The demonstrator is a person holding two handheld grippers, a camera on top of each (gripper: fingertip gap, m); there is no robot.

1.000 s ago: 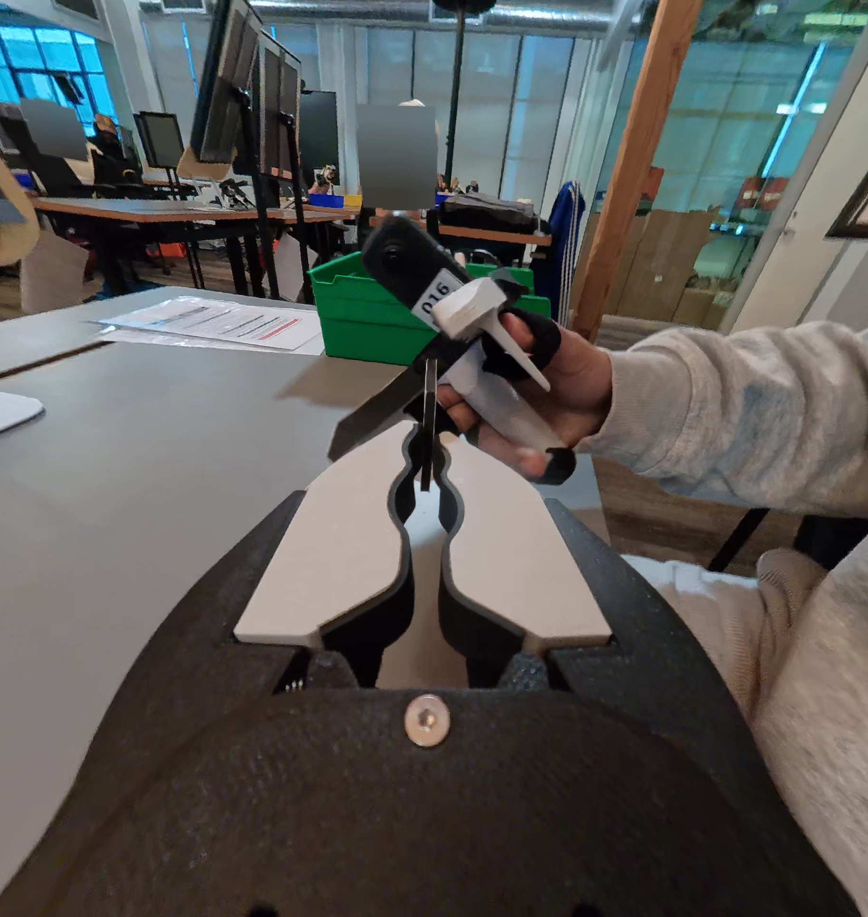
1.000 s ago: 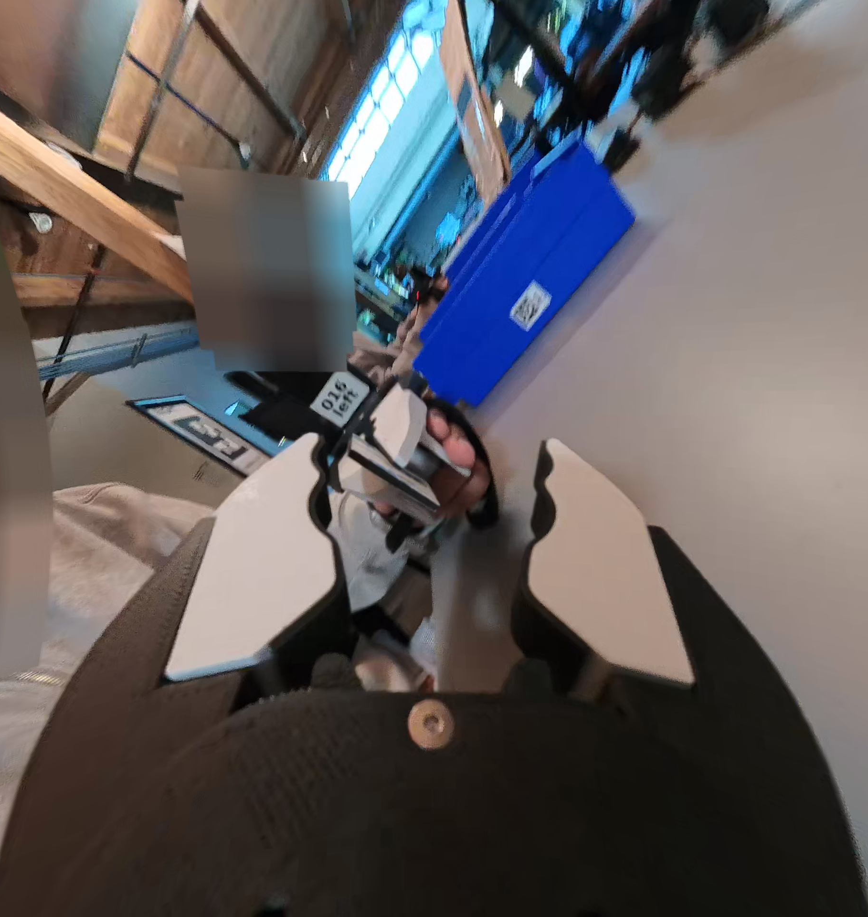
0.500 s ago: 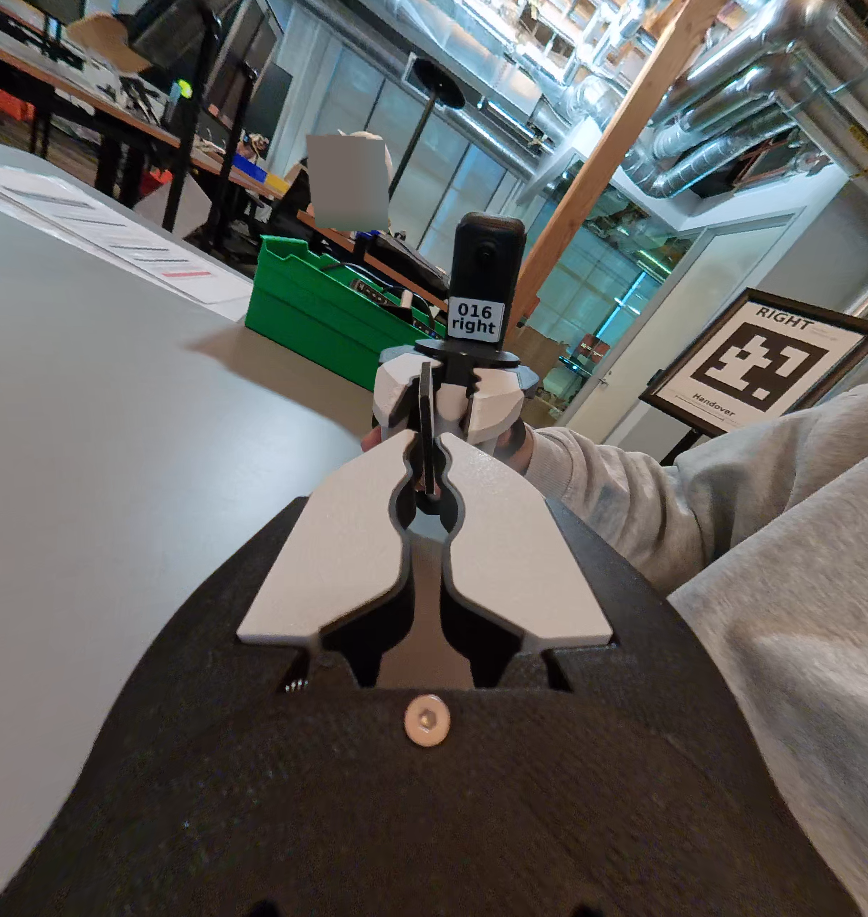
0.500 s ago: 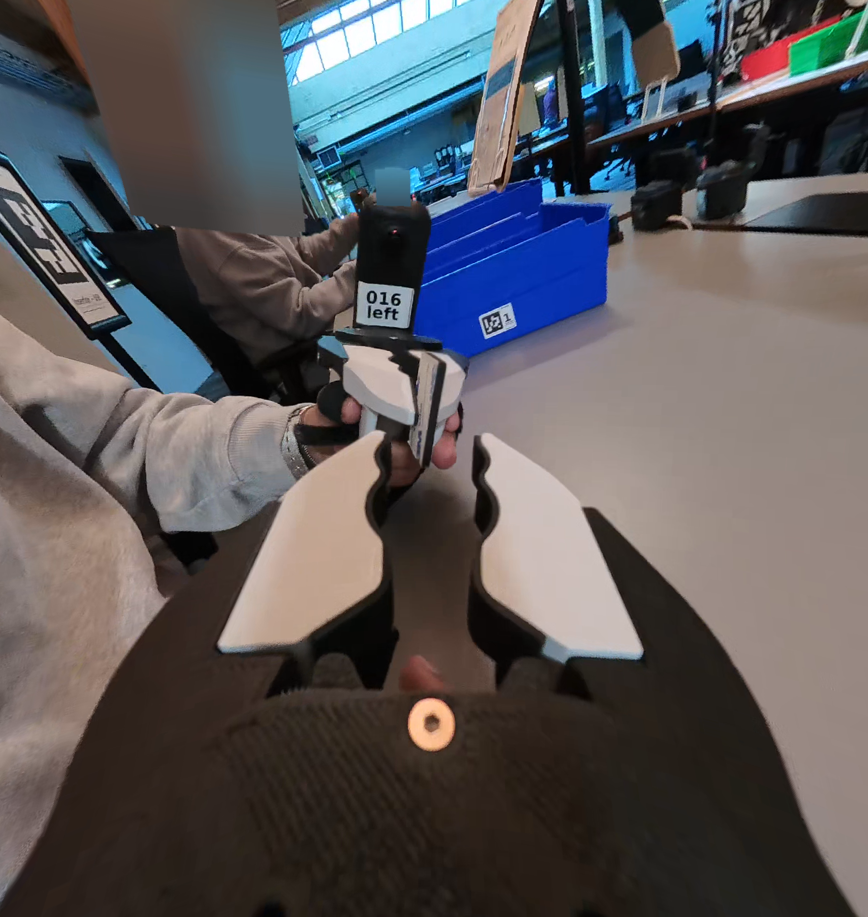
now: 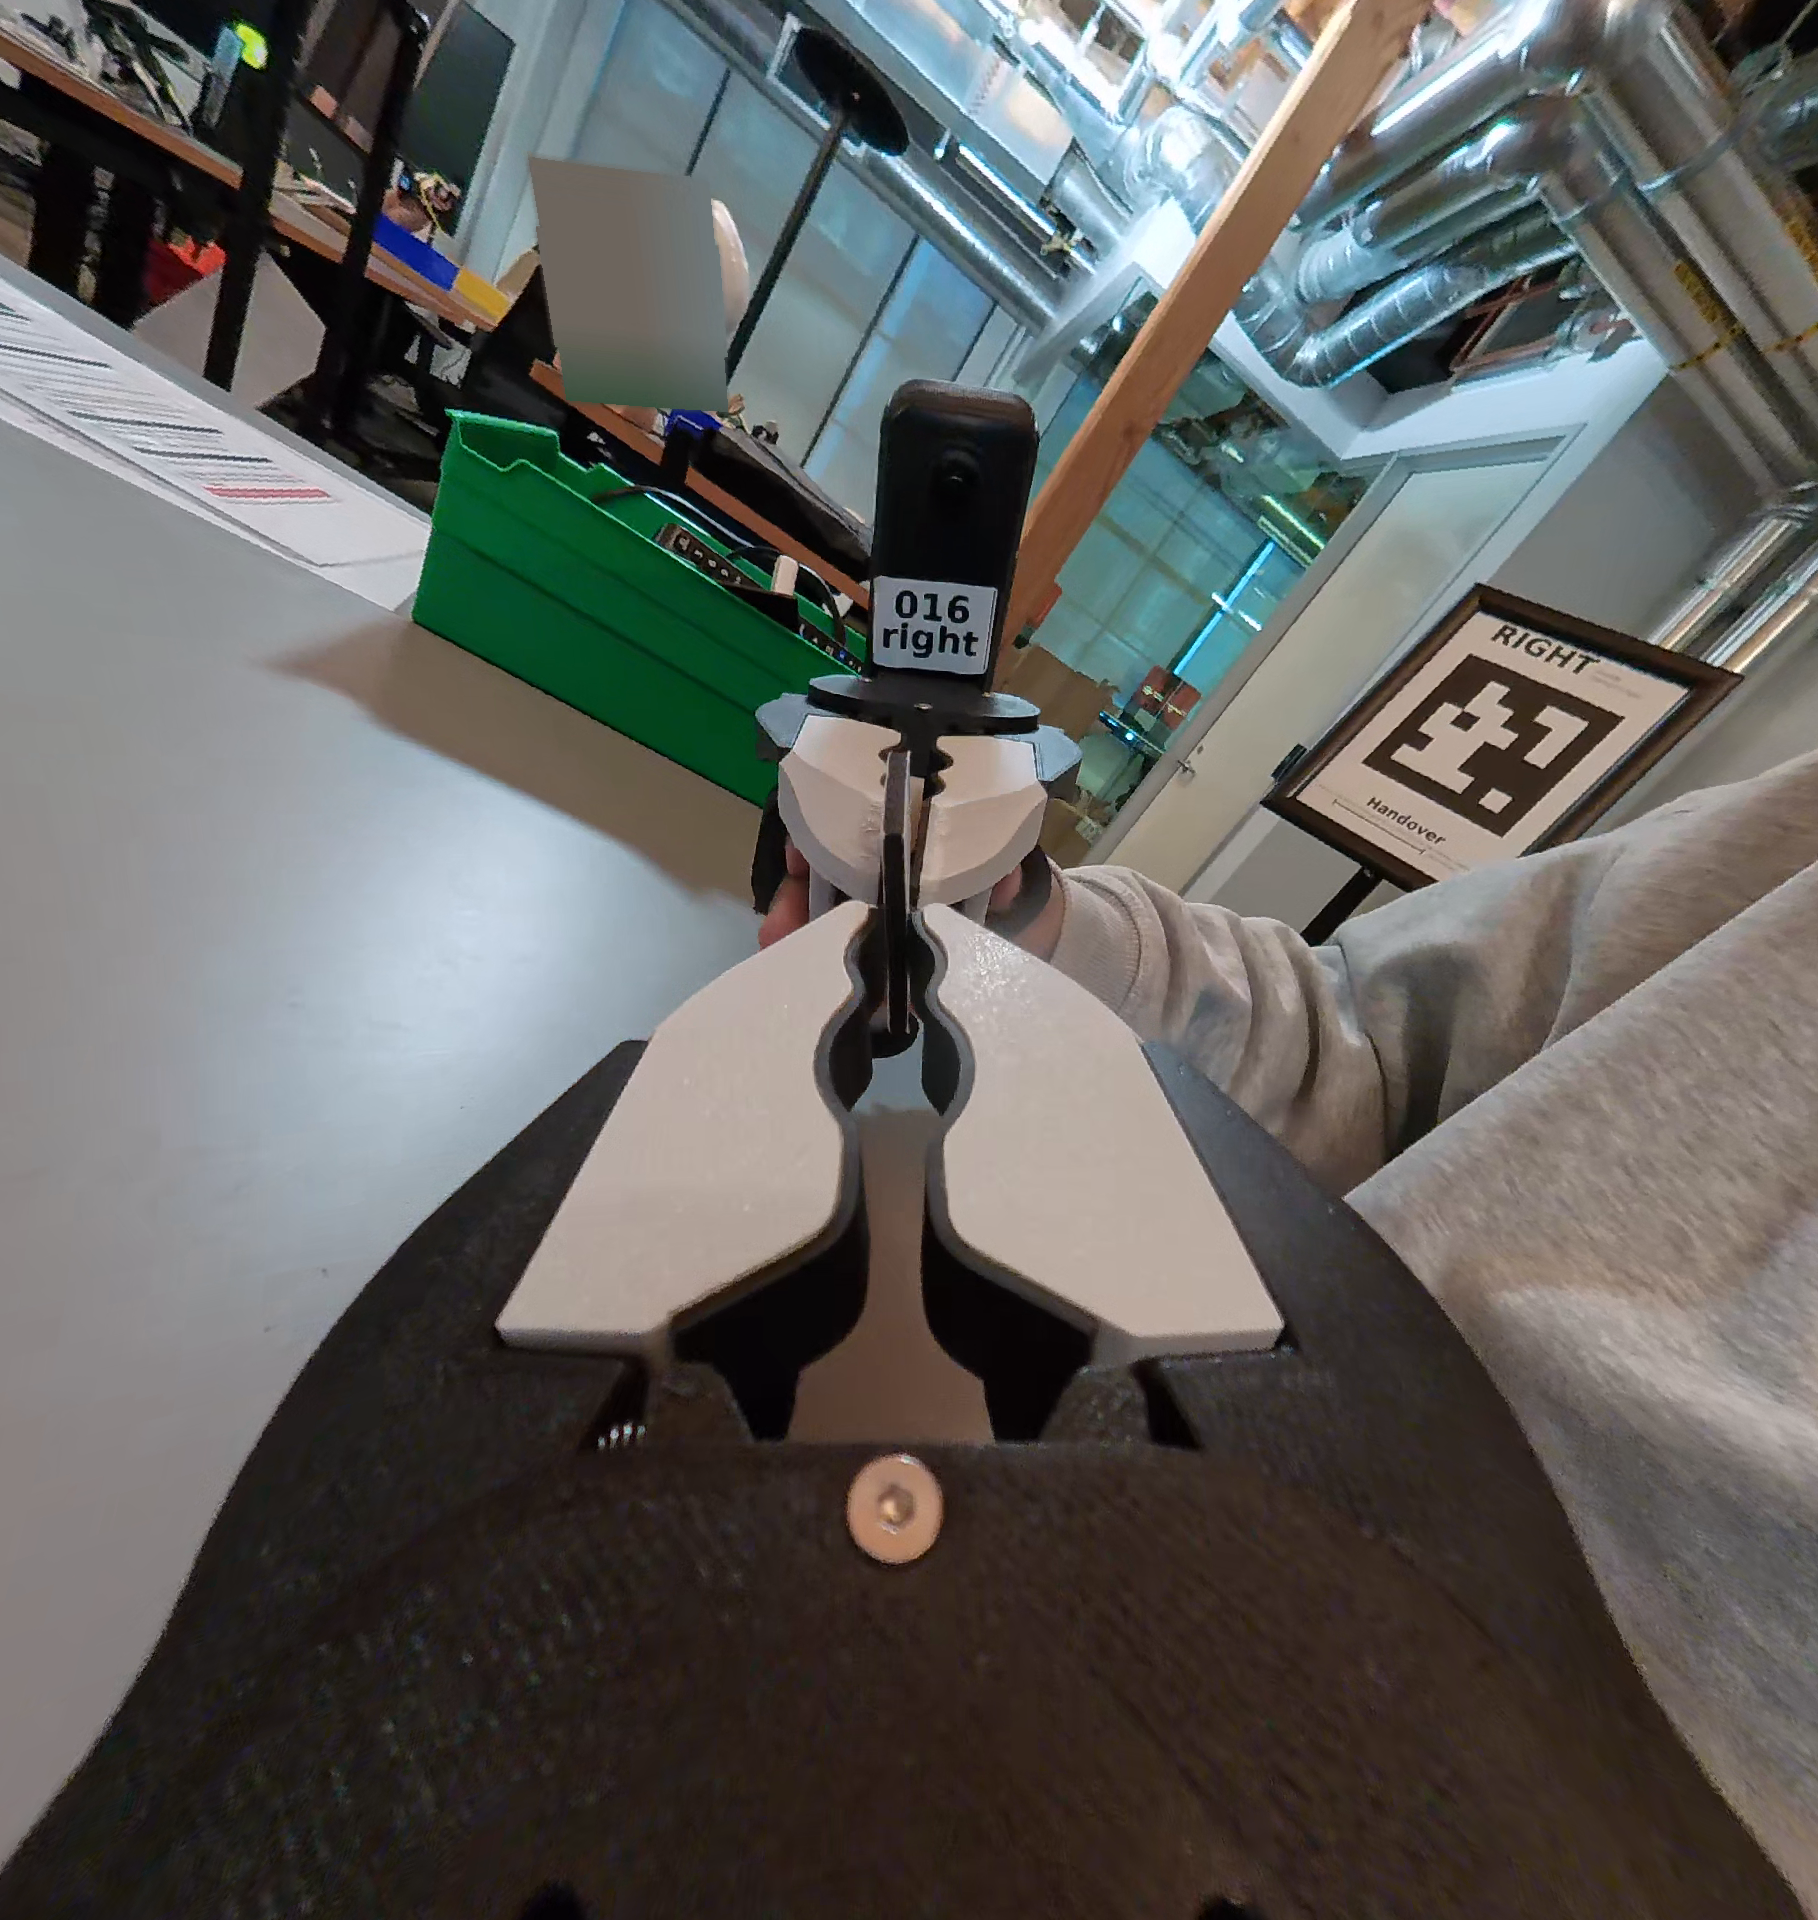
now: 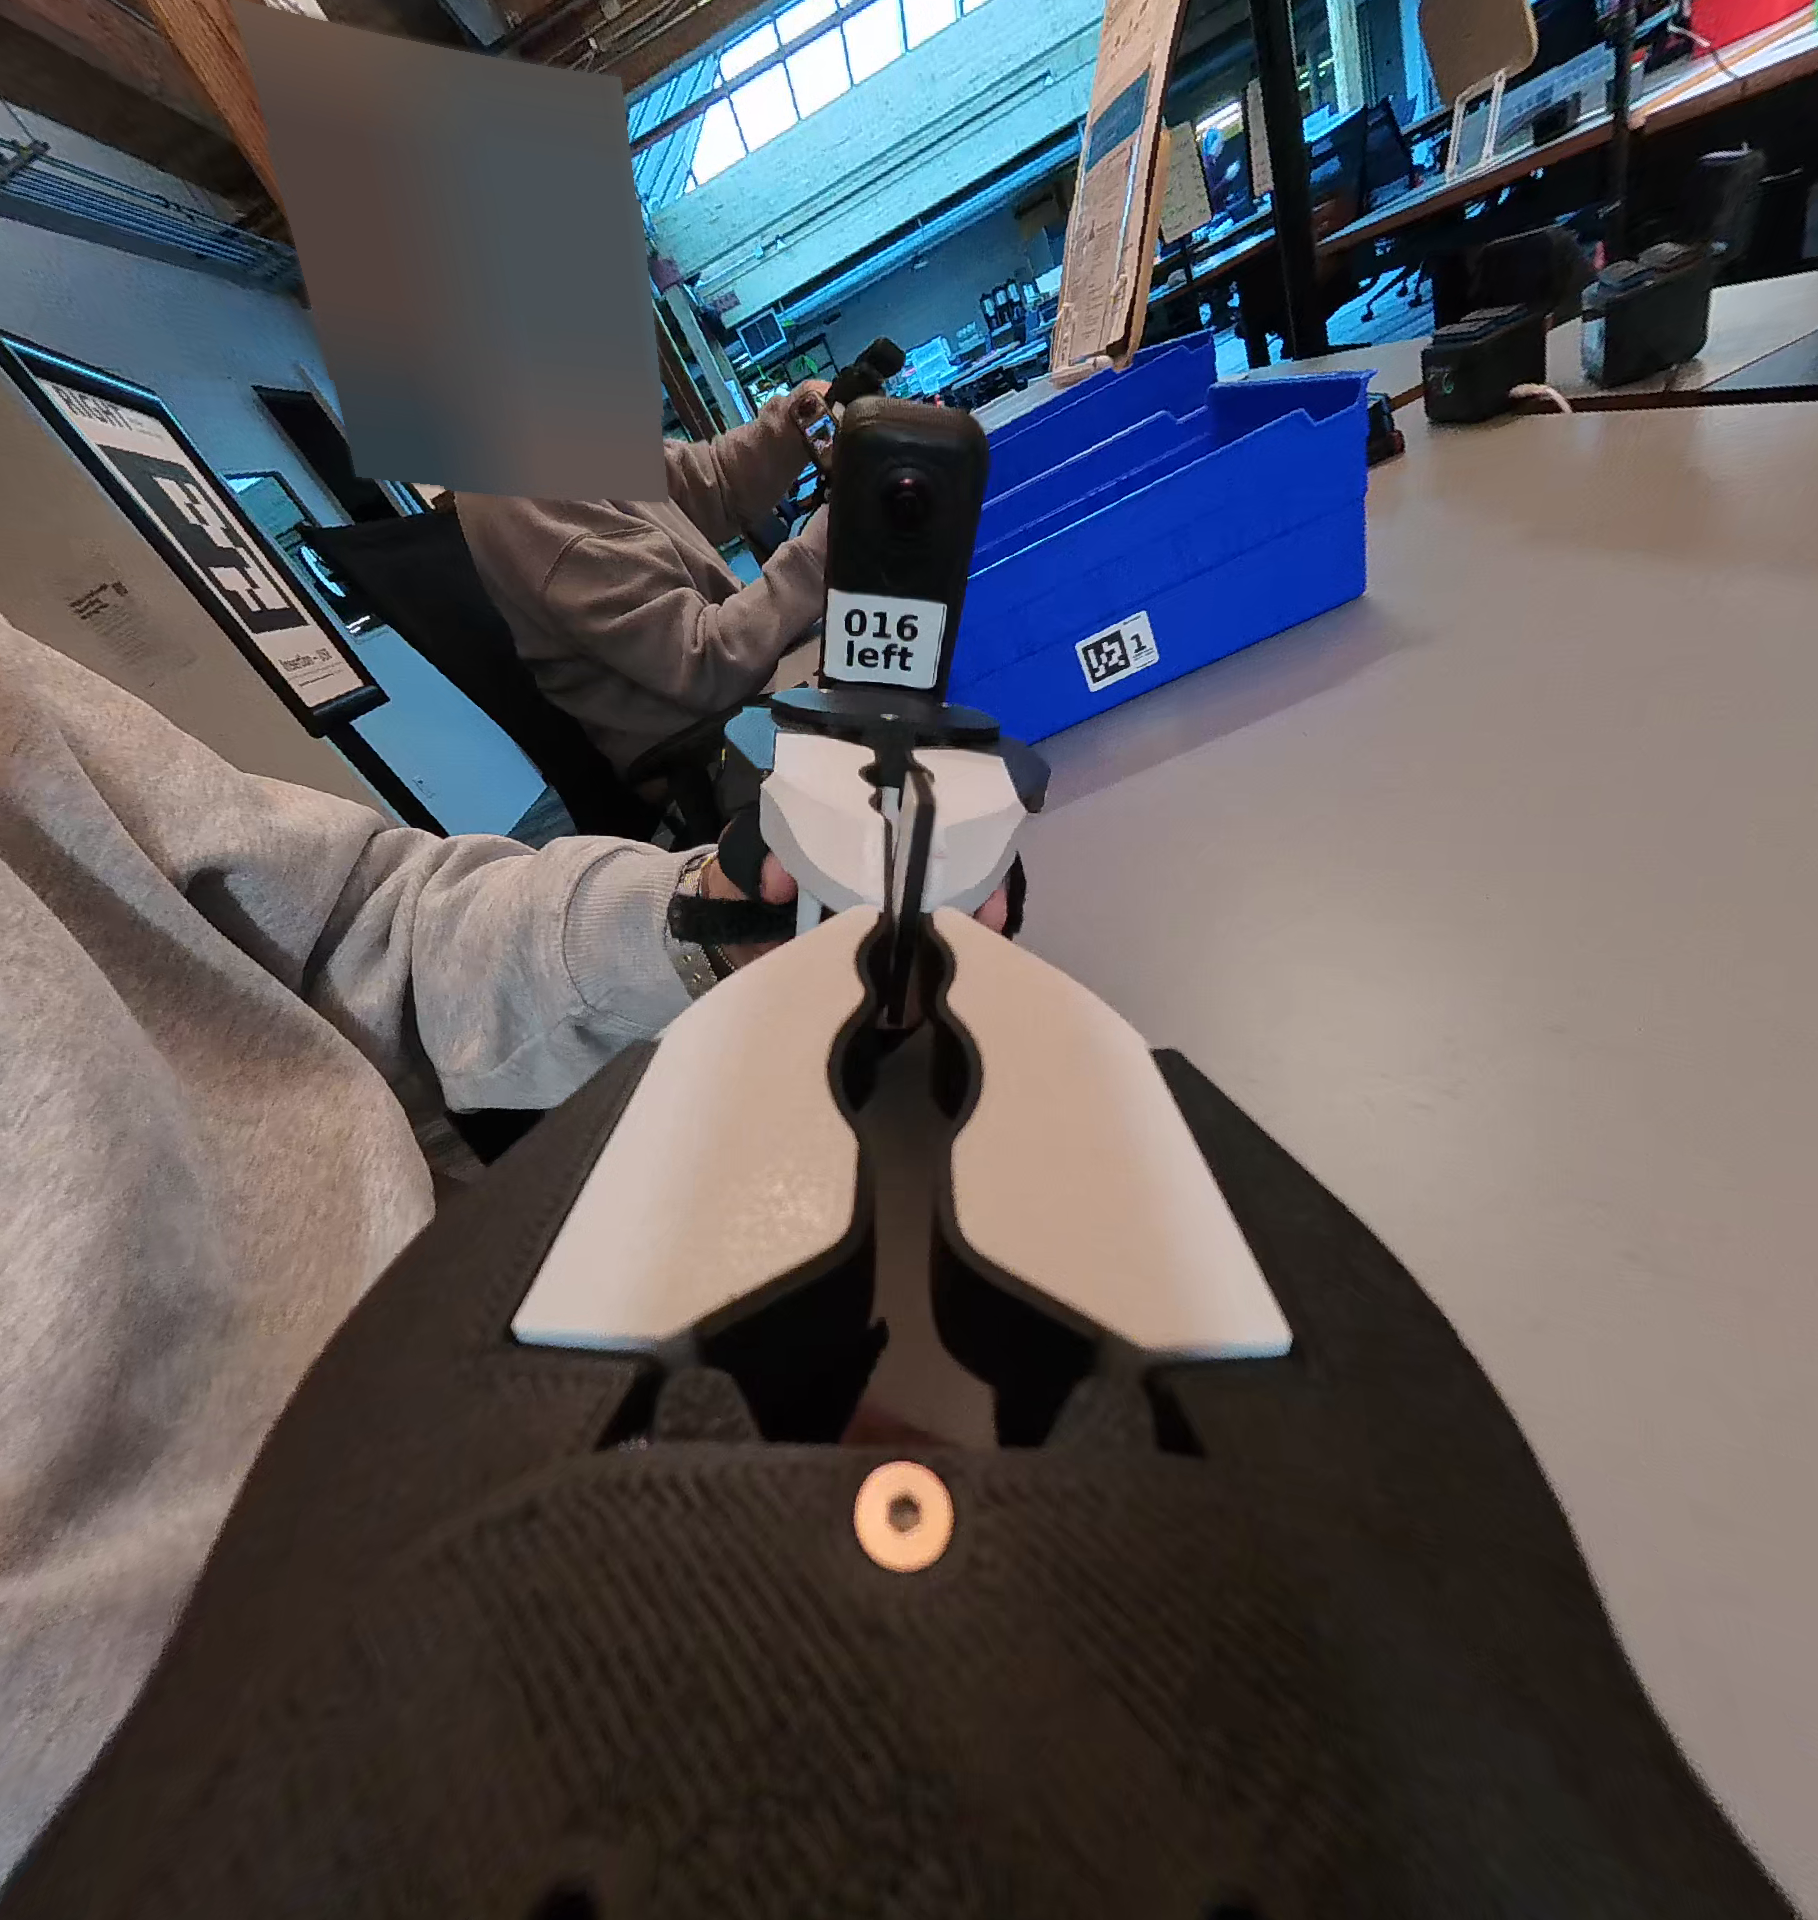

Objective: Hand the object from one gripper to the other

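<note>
The object is a thin, flat, dark plate seen edge-on (image 5: 897, 883), held above the grey table (image 5: 261, 883). My left gripper (image 5: 894, 927) is shut on its near end. My right gripper (image 5: 910, 821) faces it head-on, and its white fingers close on the far end. In the right wrist view the right gripper (image 6: 900, 927) is shut on the plate (image 6: 910, 883), with the left gripper (image 6: 894, 821) just beyond it, also closed on the plate. Both grippers hold the plate at once, fingertips almost touching.
A green bin (image 5: 572, 613) stands on the table behind the right gripper, with papers (image 5: 105, 416) to the left. A blue bin (image 6: 1175, 561) stands on the table behind the left gripper. A framed sign (image 5: 1487, 738) stands off the table. A person (image 6: 624, 613) sits nearby.
My right gripper was open, has come level facing the left one, and has closed on the plate. The left gripper has kept its hold throughout.
</note>
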